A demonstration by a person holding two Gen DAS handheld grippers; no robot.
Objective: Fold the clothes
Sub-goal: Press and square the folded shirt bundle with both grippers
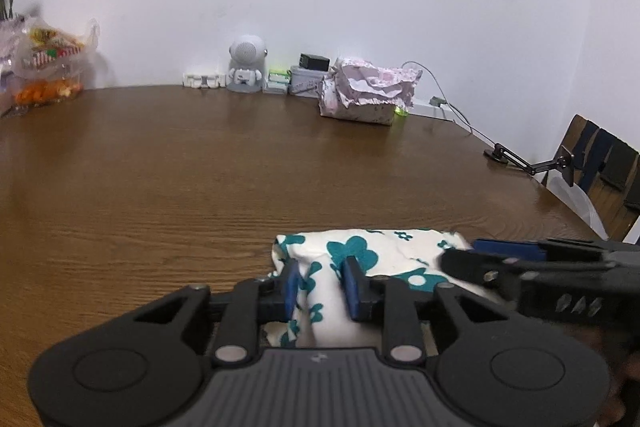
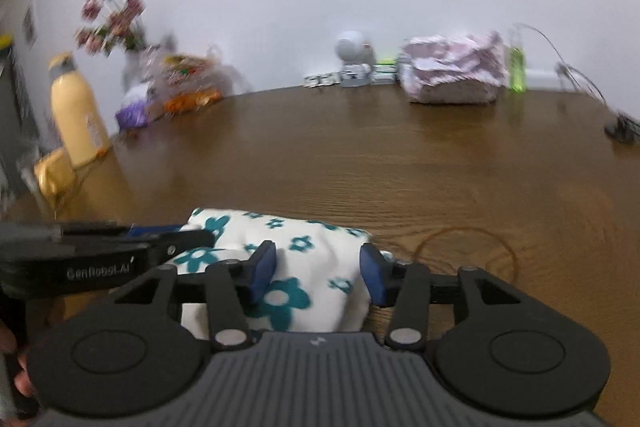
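Observation:
A folded white cloth with teal flowers (image 1: 376, 259) lies on the brown wooden table (image 1: 200, 167) near its front edge. My left gripper (image 1: 322, 281) has its blue pads a small gap apart, with a ridge of the cloth between them. My right gripper (image 2: 318, 273) is open wide over the same cloth (image 2: 296, 259), its pads on either side of the folded bundle. The right gripper reaches in from the right in the left wrist view (image 1: 480, 259); the left gripper reaches in from the left in the right wrist view (image 2: 172, 241).
Along the far wall stand a white astronaut figure (image 1: 246, 65), small boxes (image 1: 296, 77) and a pink crumpled cloth pile (image 1: 368, 89). Snack bags (image 1: 48, 67) and flowers (image 2: 112, 15) sit at the far left, with a yellow bottle (image 2: 76, 111). A chair (image 1: 600, 167) stands at the right.

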